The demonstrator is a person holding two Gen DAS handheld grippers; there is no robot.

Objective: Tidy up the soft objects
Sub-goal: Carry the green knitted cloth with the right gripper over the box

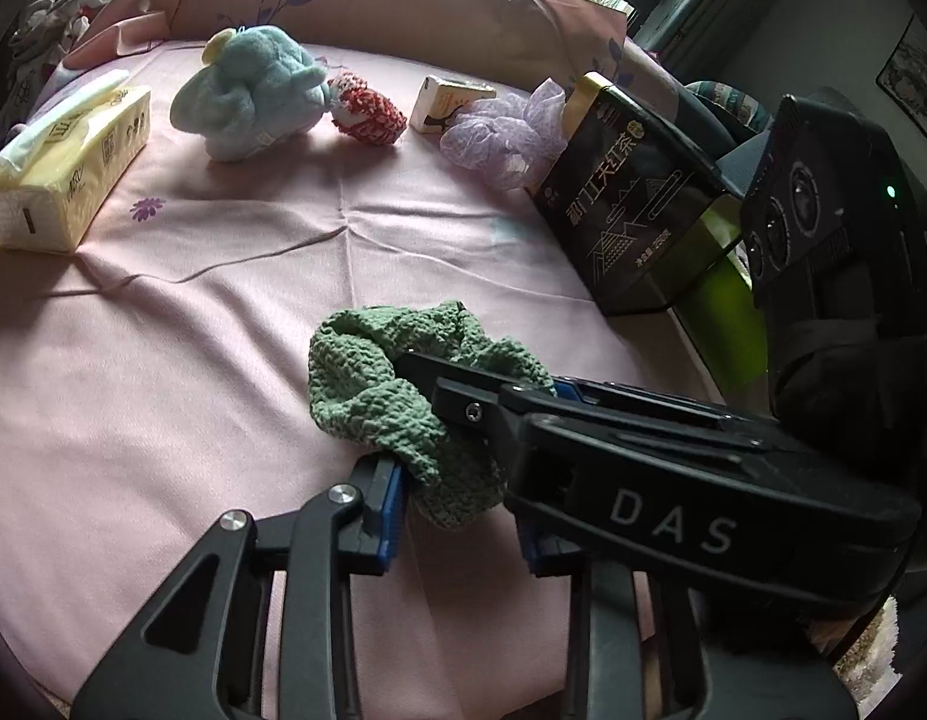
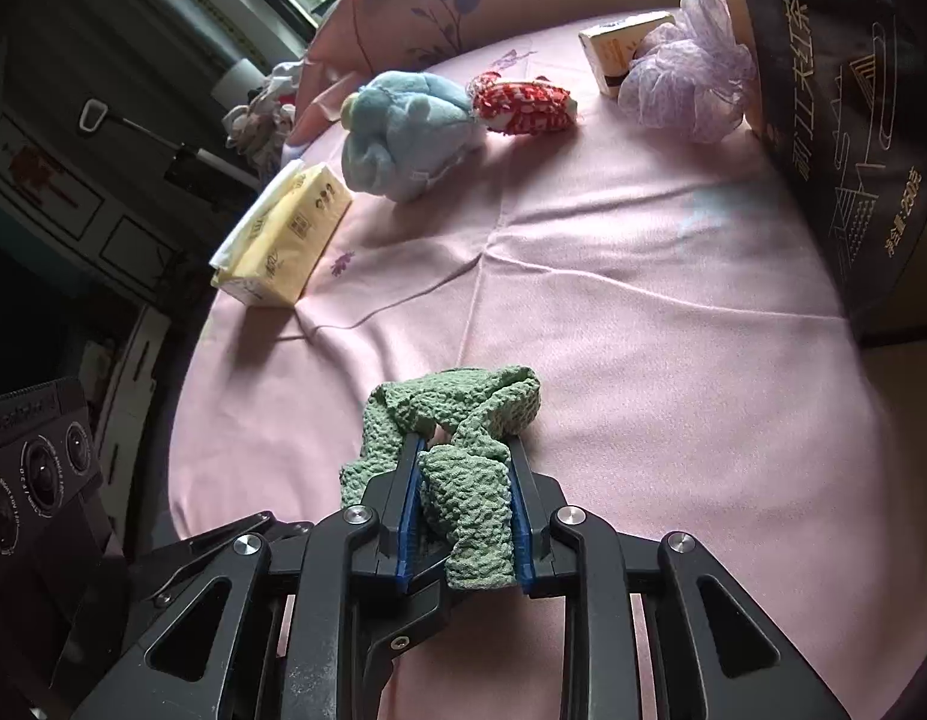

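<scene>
Both my left hand-held gripper (image 1: 457,516) and right hand-held gripper (image 2: 460,516) clamp the green cloth (image 2: 463,468) at six o'clock on the pink sheet (image 2: 643,312).

Both wrist views look forward, low over the bed (image 1: 223,300). Both show the green cloth (image 1: 373,372) (image 2: 463,420) close up.

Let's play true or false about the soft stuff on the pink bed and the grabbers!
1. The right gripper has its jaws closed on the green knitted cloth. True.
2. The blue plush toy is inside the black box. False: it lies on the pink sheet, away from the box.
3. The red-and-white toy sits right beside the blue plush toy. True.
4. The yellow tissue pack is stacked on the purple mesh pouf. False: they lie far apart.
</scene>
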